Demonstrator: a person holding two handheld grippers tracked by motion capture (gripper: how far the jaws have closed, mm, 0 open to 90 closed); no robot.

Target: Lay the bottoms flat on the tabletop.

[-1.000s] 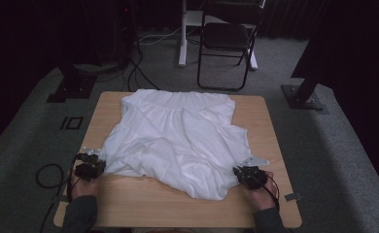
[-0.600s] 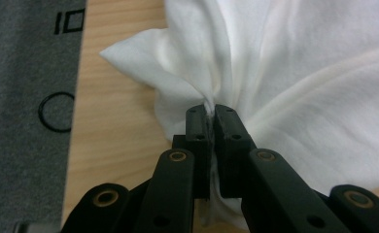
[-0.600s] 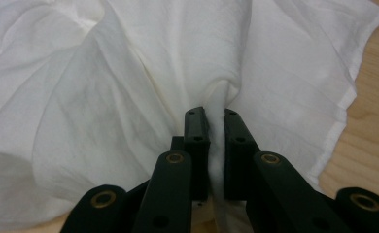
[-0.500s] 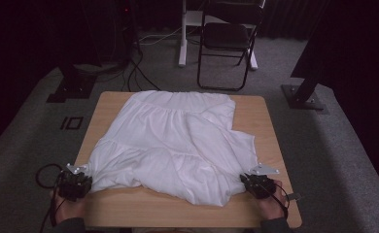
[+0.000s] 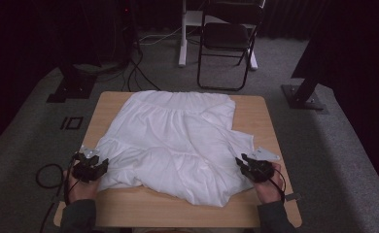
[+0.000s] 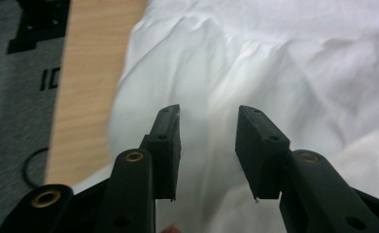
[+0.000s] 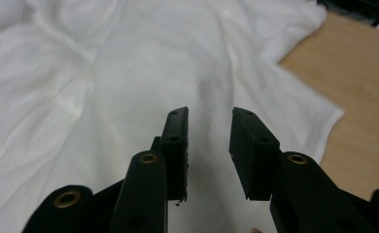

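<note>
While hands flank white garment (image 5: 178, 141), left gripper (image 5: 102, 164) and right gripper (image 5: 240, 165) just released, jaws parted.

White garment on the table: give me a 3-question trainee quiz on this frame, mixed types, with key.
1. True or false: the white garment lies spread on the wooden table rather than hanging from a gripper.
2. Multiple choice: the jaws of the left gripper stand A) clamped on the cloth, B) apart with a gap between the pads, C) closed on a cable.
3. Short answer: which piece of furniture stands on the floor beyond the far edge of the table?

Key
1. True.
2. B; its jaws have just been opening, nothing is pinched between them, and the right gripper looks the same.
3. A black folding chair.
</note>
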